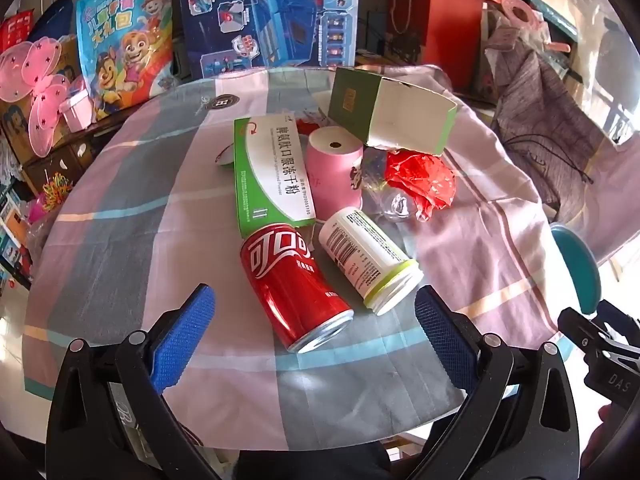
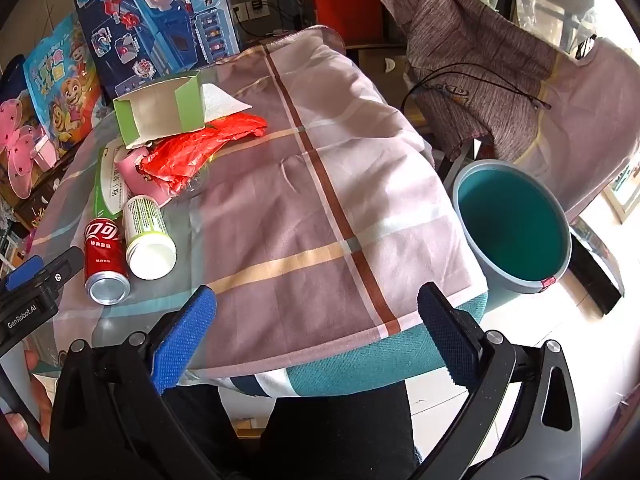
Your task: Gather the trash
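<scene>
A pile of trash lies on the checked cloth of a round table (image 1: pixel 120 264). In it are a red cola can (image 1: pixel 294 288) on its side, a white bottle (image 1: pixel 368 260) with a green band, a pink paper cup (image 1: pixel 334 172), a green and white medicine box (image 1: pixel 268 172), an open green carton (image 1: pixel 392 110) and crumpled red plastic (image 1: pixel 420 180). My left gripper (image 1: pixel 316 320) hovers open just in front of the can and touches nothing. My right gripper (image 2: pixel 318 324) is open over the cloth's near edge, empty. The can (image 2: pixel 102 260) and bottle (image 2: pixel 146 236) lie to its left.
A teal bin (image 2: pixel 512 224) stands on the floor right of the table. A grey garment (image 2: pixel 472 64) hangs over a chair behind it. Toy boxes (image 1: pixel 268 12) and bags (image 1: pixel 124 36) crowd the far side. A person's dark-clad legs (image 2: pixel 332 432) are below the table edge.
</scene>
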